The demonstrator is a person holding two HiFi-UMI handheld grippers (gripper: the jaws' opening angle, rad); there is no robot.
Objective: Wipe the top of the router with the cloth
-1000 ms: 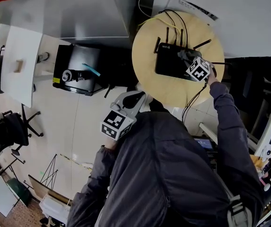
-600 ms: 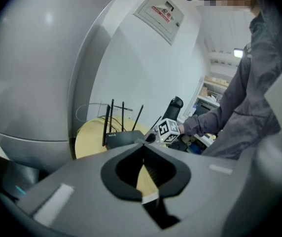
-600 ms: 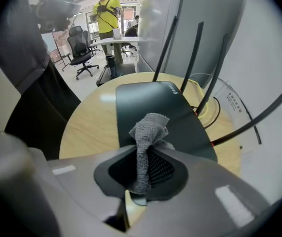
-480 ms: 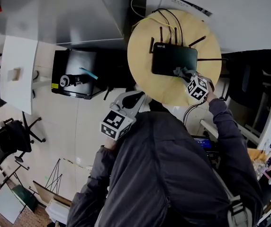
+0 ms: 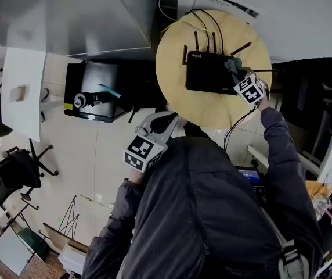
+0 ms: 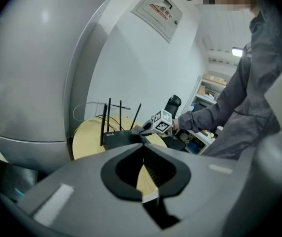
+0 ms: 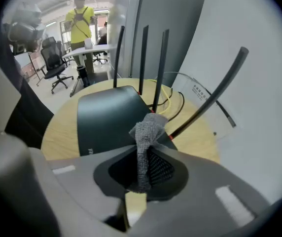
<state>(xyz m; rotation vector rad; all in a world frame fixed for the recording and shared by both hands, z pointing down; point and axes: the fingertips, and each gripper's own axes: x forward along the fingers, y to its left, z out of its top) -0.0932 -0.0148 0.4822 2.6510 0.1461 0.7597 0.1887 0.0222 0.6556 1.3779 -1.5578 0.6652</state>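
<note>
The black router (image 5: 211,71) lies on a round wooden table (image 5: 180,92), its thin antennas (image 7: 143,58) standing up along the far edge. My right gripper (image 5: 236,70) is over the router's right end, shut on a grey knitted cloth (image 7: 146,132). The cloth hangs from the jaws onto the router top (image 7: 106,120). My left gripper (image 5: 167,120) is held close to the person's body, off the table's near edge, shut with nothing in it. In the left gripper view the router (image 6: 123,138) and the right gripper's marker cube (image 6: 161,123) show beyond its jaws.
Black and yellow cables (image 5: 204,19) run off the table's back toward a white wall. One antenna (image 7: 212,95) leans out to the right. A black box (image 5: 93,89) sits on the floor to the left. A person in a yellow shirt (image 7: 83,21) stands far off near an office chair (image 7: 53,63).
The right gripper with the cloth has moved from the router's near edge up to its right end. The left gripper has stayed where it was.
</note>
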